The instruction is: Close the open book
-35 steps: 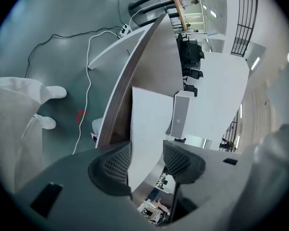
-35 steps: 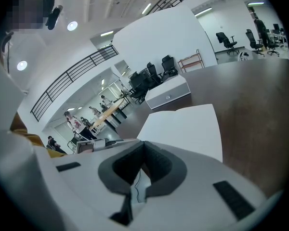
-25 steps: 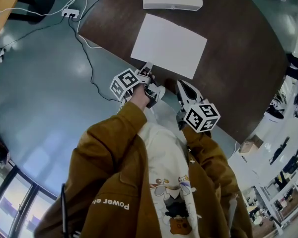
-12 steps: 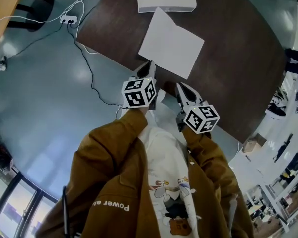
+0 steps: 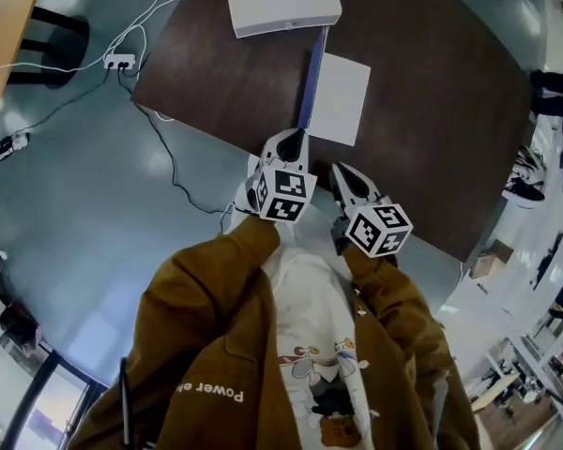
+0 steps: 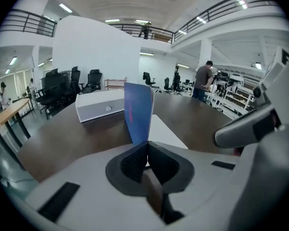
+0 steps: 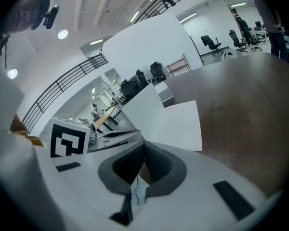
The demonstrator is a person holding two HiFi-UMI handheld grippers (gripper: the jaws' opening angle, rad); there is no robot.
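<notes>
**Q:** Where is the book?
**A:** The book lies on the dark table, near the person's edge and just short of a white box. The right half lies flat with a white page up. The blue cover stands about upright on the left, edge-on in the head view.

**Q:** Left gripper?
**A:** The left gripper is at the book's near left corner. In the left gripper view the jaws are pinched tight on the cover's lower edge, and the cover rises straight from the tips.

**Q:** Right gripper?
**A:** The right gripper is just beside the left one, over the near table edge and apart from the book. Its jaws are pressed together with nothing between them. The page lies ahead of them.
</notes>
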